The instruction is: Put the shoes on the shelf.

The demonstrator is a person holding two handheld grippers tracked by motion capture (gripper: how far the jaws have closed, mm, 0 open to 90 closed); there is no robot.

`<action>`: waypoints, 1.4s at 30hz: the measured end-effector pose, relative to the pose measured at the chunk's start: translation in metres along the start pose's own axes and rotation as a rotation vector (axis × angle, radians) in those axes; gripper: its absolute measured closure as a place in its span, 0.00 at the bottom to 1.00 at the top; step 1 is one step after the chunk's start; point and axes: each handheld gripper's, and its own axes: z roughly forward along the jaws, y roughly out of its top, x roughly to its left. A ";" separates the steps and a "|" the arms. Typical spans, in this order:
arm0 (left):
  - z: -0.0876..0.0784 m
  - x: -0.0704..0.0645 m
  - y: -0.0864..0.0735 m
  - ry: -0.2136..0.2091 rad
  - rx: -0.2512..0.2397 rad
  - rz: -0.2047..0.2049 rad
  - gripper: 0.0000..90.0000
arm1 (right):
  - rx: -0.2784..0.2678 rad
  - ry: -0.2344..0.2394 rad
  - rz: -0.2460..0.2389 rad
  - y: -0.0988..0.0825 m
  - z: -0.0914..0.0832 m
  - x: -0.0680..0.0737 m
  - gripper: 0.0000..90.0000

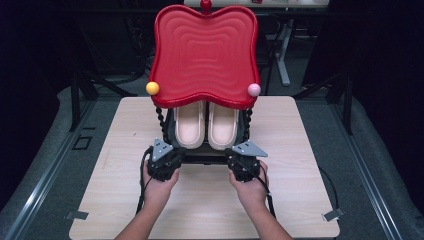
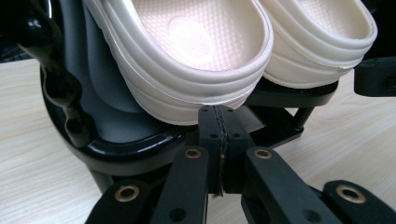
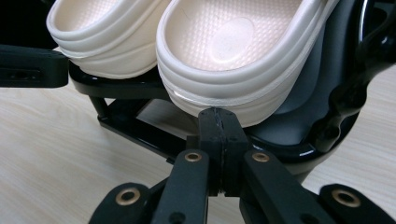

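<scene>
Both claws are clenched with nothing between their jaws: my left claw (image 1: 163, 159) and right claw (image 1: 245, 159) sit at the near edge of a black rack (image 2: 126, 149) on the wooden surface (image 1: 210, 210). Two cream clogs (image 1: 206, 125) lie side by side on the rack, beneath its red tray top (image 1: 204, 55), their heels just beyond my claw tips.
</scene>
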 end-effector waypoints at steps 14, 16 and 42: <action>0.013 0.005 0.004 0.023 0.028 -0.003 1.00 | 0.016 -0.006 0.013 0.003 0.015 -0.001 1.00; 0.016 0.005 0.003 0.025 0.036 0.001 1.00 | 0.019 -0.007 0.009 0.003 0.017 -0.001 1.00; 0.016 0.003 -0.001 0.022 0.048 0.000 0.87 | -0.014 0.010 0.032 0.002 0.014 -0.005 0.82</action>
